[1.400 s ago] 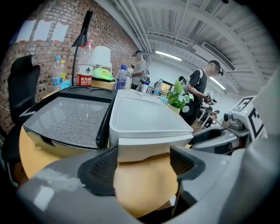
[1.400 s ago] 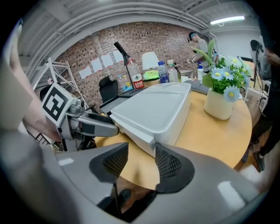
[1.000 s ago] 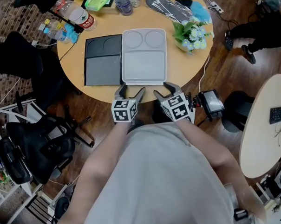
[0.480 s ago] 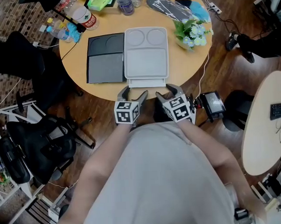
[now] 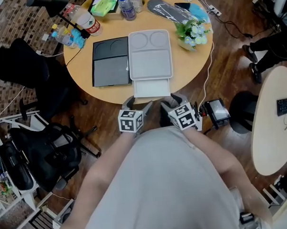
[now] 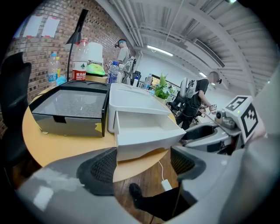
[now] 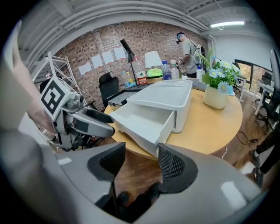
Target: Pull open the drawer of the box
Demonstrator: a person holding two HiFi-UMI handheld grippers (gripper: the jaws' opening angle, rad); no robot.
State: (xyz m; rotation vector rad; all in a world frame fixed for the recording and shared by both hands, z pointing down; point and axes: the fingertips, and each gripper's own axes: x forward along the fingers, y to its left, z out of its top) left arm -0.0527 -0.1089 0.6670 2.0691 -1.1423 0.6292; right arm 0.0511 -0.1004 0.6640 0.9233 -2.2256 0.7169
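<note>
A white box (image 5: 150, 52) lies on the round wooden table (image 5: 193, 66), and its drawer (image 5: 152, 88) is slid out toward me, past the table's edge. The drawer (image 6: 144, 129) looks bare inside, as it also does in the right gripper view (image 7: 140, 122). My left gripper (image 5: 139, 107) is open just in front of the drawer's left corner, my right gripper (image 5: 167, 103) open at its right corner. Both sets of jaws, left gripper (image 6: 144, 164) and right gripper (image 7: 142, 164), have nothing between them. I cannot tell whether either touches the drawer front.
A black box (image 5: 111, 61) lies against the white box's left side. A flower pot (image 5: 193, 32), bottles (image 5: 127, 4) and a lamp (image 5: 58, 8) stand farther back. A black chair (image 5: 22, 60) is at the left, a second table (image 5: 276, 120) at the right.
The drawer has slid out of the white box toward me. Both grippers have drawn back toward my body along with it.
</note>
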